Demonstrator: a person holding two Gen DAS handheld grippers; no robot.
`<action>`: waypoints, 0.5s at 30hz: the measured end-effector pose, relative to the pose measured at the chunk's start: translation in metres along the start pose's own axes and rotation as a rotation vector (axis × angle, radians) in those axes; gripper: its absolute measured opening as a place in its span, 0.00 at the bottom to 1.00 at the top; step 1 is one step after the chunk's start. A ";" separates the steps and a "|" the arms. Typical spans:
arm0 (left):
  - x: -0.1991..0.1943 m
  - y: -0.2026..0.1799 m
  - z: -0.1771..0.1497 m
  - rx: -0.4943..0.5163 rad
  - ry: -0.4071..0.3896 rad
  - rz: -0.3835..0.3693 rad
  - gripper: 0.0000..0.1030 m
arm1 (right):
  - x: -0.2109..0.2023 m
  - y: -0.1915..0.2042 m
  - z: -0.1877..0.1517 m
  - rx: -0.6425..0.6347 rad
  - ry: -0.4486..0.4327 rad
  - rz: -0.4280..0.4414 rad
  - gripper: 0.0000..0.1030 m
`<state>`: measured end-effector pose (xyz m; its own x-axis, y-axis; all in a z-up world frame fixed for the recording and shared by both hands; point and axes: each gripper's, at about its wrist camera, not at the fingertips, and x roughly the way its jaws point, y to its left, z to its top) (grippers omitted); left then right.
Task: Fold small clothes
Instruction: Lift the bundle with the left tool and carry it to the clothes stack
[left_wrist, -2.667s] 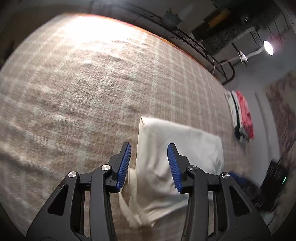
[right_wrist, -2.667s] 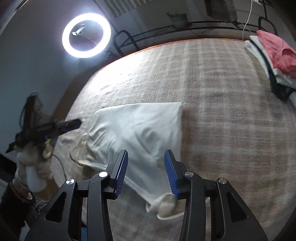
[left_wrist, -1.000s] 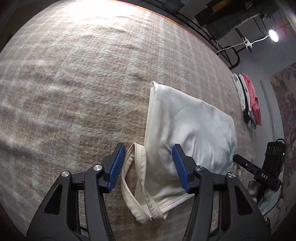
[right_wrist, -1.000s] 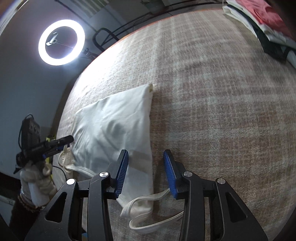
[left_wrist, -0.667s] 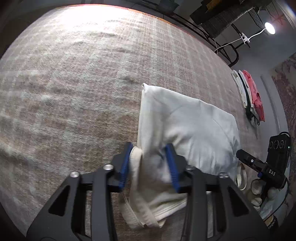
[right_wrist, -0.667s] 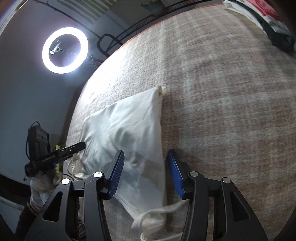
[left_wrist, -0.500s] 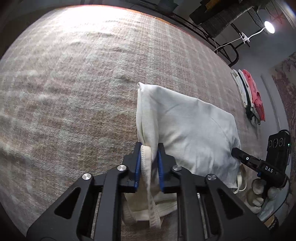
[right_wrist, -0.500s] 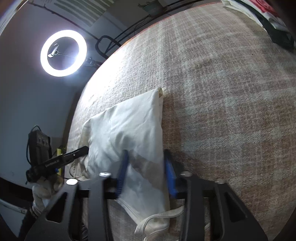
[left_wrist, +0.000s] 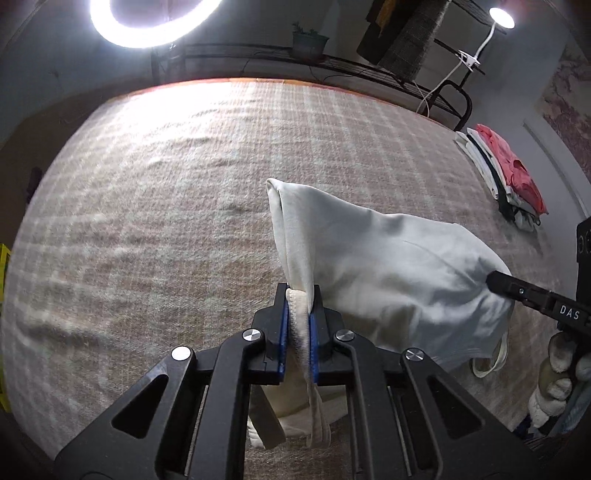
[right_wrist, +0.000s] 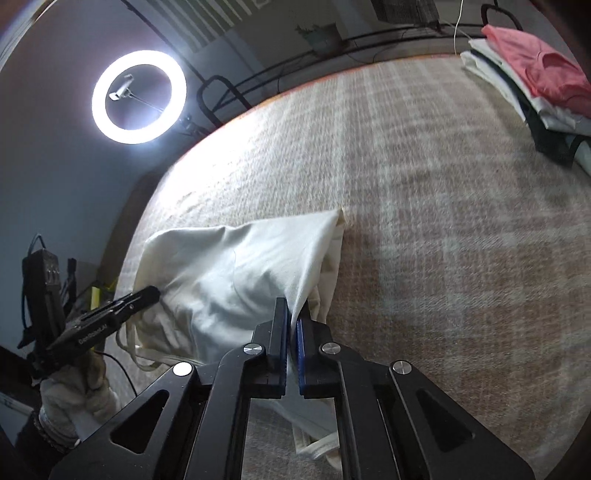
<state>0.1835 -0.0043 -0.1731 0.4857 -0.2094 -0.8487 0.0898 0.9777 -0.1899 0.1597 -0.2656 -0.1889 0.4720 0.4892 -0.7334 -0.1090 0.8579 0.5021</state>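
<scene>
The left tongs are pressed together on the ribbed edge of the cream garment, and a fold of cloth stands up between the blue pads. The right tongs are also pressed together and pinch a thin corner of the same cream garment near its other side. The garment is raised at both pinched places, and its far part lies on the checked blanket that covers the surface. Loose straps hang from its near edge. In the right wrist view, the person's gloved hand holds the left tool at the left border. A pile of folded clothes with a pink piece on top lies at the far right of the blanket, well apart from the garment. A ring light shines behind the surface.
</scene>
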 end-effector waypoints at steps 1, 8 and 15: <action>0.001 0.000 0.001 -0.001 0.003 0.000 0.07 | -0.001 0.001 0.001 -0.005 0.000 0.004 0.03; 0.024 0.026 0.003 -0.106 0.089 -0.050 0.07 | 0.011 -0.031 -0.007 0.096 0.091 0.056 0.20; 0.036 0.034 0.002 -0.124 0.119 -0.069 0.07 | 0.025 -0.062 -0.013 0.209 0.082 0.171 0.23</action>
<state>0.2055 0.0213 -0.2089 0.3751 -0.2836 -0.8826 0.0083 0.9531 -0.3027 0.1672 -0.3046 -0.2445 0.3889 0.6428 -0.6599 0.0061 0.7145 0.6996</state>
